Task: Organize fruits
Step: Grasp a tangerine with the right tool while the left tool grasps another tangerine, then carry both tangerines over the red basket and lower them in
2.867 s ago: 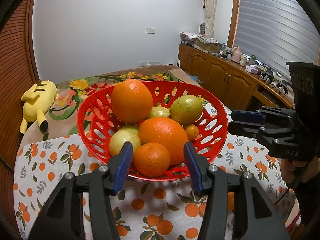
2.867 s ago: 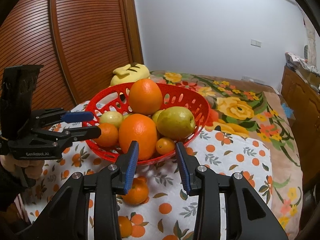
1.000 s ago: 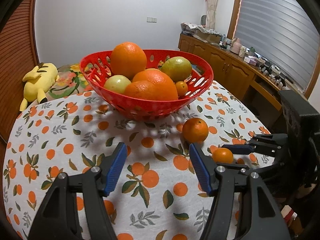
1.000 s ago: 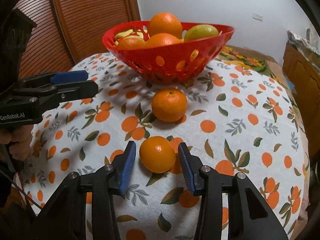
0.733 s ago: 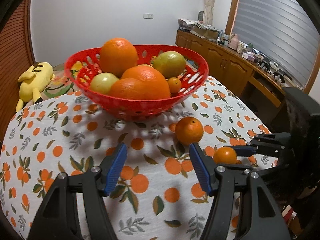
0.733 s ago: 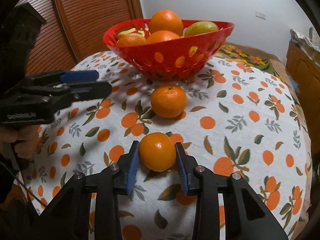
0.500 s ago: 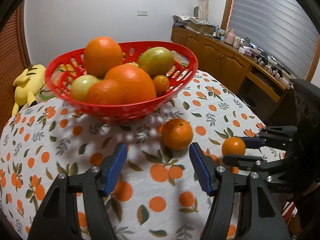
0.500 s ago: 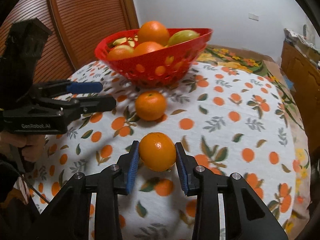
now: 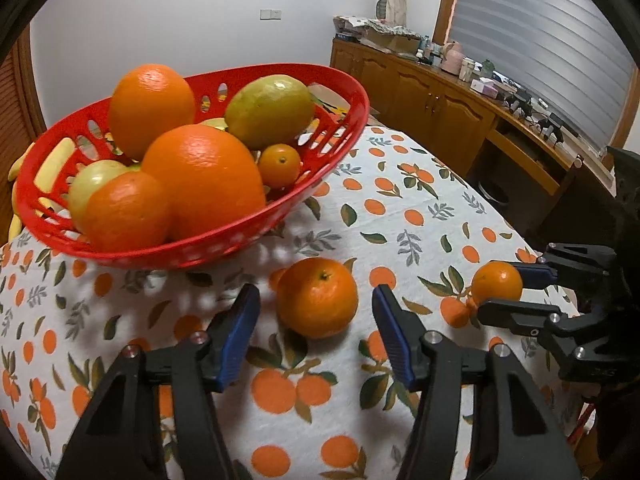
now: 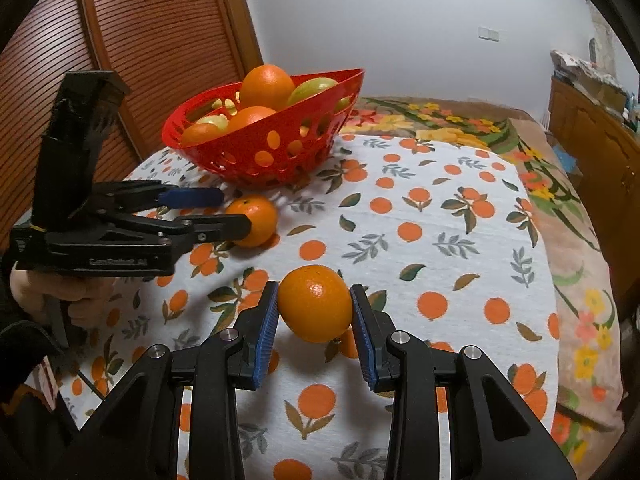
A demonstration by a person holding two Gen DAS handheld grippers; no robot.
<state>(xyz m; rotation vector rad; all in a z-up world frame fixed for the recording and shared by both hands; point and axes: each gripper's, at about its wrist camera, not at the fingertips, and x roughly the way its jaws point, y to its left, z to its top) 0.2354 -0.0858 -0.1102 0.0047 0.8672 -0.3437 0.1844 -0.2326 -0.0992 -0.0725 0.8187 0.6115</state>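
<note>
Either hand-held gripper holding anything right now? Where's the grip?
Right hand-held gripper holds an orange, pads on its two opposite sides. Left hand-held gripper is open around a second orange, holding nothing.

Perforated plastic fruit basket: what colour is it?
Red; the perforated plastic fruit basket shows best in the left wrist view.

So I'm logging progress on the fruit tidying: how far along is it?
Done: the red basket already holds a pile of fruit. In hand: the right tongs are shut on a small orange. Left: one orange sits on the tablecloth between the open left tongs, not yet gripped.
</note>
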